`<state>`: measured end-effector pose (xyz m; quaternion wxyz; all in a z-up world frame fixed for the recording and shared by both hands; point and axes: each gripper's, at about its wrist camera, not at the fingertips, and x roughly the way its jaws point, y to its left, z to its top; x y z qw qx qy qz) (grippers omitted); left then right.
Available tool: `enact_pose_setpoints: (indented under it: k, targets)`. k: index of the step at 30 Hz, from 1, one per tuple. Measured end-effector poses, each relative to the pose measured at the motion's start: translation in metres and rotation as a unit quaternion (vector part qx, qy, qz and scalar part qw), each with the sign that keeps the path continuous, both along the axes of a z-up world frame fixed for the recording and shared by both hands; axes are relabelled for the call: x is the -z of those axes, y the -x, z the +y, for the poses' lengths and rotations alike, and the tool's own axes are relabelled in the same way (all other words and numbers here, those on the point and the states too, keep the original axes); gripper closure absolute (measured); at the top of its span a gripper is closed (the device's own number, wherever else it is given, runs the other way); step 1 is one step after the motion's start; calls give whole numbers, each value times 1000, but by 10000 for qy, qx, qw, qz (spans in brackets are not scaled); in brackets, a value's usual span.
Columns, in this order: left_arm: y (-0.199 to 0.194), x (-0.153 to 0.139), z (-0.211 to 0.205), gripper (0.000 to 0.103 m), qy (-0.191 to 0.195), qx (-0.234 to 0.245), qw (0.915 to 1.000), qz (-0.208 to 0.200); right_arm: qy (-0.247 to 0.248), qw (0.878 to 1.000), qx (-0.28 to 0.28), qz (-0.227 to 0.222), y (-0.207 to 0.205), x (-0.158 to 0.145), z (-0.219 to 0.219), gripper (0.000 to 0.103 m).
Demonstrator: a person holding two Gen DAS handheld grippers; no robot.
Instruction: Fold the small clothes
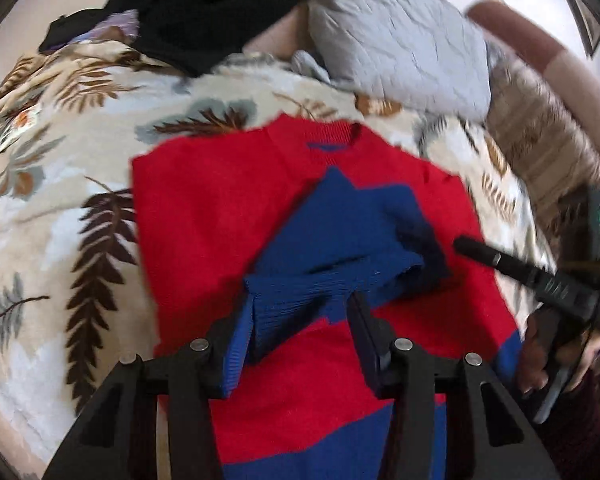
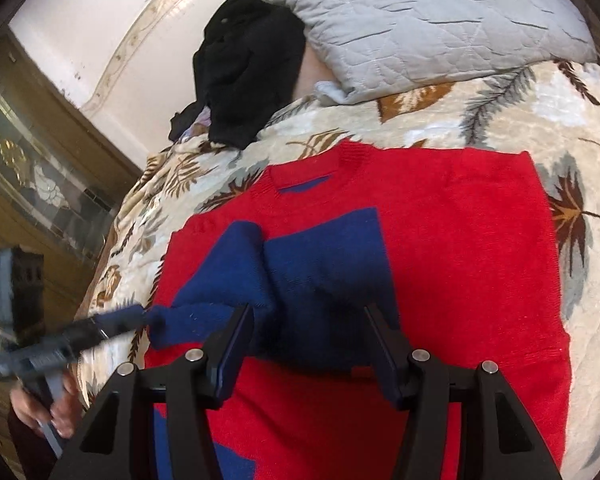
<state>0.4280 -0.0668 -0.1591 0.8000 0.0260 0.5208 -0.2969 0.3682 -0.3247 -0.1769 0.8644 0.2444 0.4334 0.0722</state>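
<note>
Left gripper (image 1: 296,320): jaws spread wide over the ribbed cuff of the blue sleeve (image 1: 340,240); the cuff lies between the fingers, and whether it is touched cannot be told.
Right gripper (image 2: 310,336): jaws held wide apart above the folded sleeve; nothing is clamped.
Sweater (image 1: 220,208): one red sweater with blue panels is laid flat on the leaf-print blanket (image 1: 60,200), collar pointing away, one blue sleeve folded across the chest.
Count: two grippers, one sweater, one grey quilted pillow (image 1: 396,40), one heap of black clothes (image 1: 204,4).
Left wrist view only: the right gripper is seen from outside as a dark finger tip just beside the sleeve's edge, with the hand behind it on the handle.
Right wrist view only: the left gripper is seen blurred at the sleeve's cuff end; a brown cabinet with glass panels (image 2: 28,160) is seen beyond the bed.
</note>
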Motion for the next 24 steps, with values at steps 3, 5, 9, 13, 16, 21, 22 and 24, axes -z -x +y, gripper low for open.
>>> enact_pose_setpoints:
  k: [3,5,9,13,16,21,22,24]
  targets:
    - [-2,4,-2,92,-77,-28,9999,-66,-14,10000,51,-9,-1,-1,-3,43]
    - [-3,-5,-1,95,133,-12,9998,-171,13,10000,49,-38,0,-3,-4,43]
    - [5,-42,-17,97,349,212,9953,-878,95,9996,247,-68,6,-5,-17,43]
    - [14,-67,-52,97,365,454,9885,-1393,-72,9980,627,-60,12,-4,-46,43]
    - [24,-74,-89,97,303,772,9806,-1778,-93,9967,803,-64,19,-3,-66,43]
    - [39,-67,-153,90,175,1302,9699,-2052,-166,9939,1090,-34,31,-4,-100,43]
    - [40,-66,-159,86,143,1375,9703,-1987,-205,9932,1149,-48,33,-5,-105,43]
    - [39,-72,-153,80,336,1296,9712,-1972,-317,9921,1213,-103,35,-7,-116,41]
